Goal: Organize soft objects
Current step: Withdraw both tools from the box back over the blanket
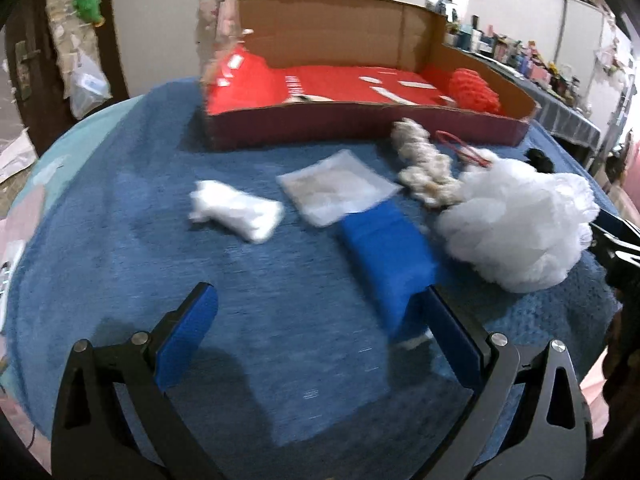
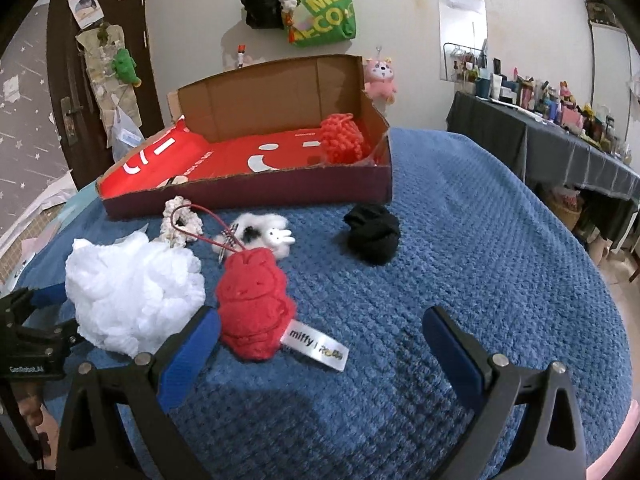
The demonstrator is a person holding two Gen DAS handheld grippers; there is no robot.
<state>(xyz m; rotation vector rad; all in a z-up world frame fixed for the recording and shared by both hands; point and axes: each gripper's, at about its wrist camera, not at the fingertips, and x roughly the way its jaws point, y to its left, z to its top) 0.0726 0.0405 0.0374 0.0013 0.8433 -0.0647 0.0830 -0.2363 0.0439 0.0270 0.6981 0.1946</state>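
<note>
A blue textured blanket [image 2: 460,240] covers the surface; behind it stand a pale wall with a green tote bag [image 2: 324,12] and a dark door [image 2: 80,80], and a cluttered side table [image 2: 560,136] off to the right. The landmark is the open cardboard box [image 2: 280,92] with a red liner. An orange knitted piece [image 2: 342,138] lies inside its right end. Just in front of the box lie a cream scrunchie [image 1: 424,164], a black cloth [image 2: 372,232] and a small white plush [image 2: 264,236]. Nearer the cameras sit a white mesh puff [image 2: 132,292], a red plush [image 2: 256,300], a blue folded cloth [image 1: 384,248], a clear packet [image 1: 336,188] and a white wad [image 1: 236,212]. The left gripper [image 1: 320,336] and right gripper [image 2: 320,344] both have fingers spread, holding nothing.
</note>
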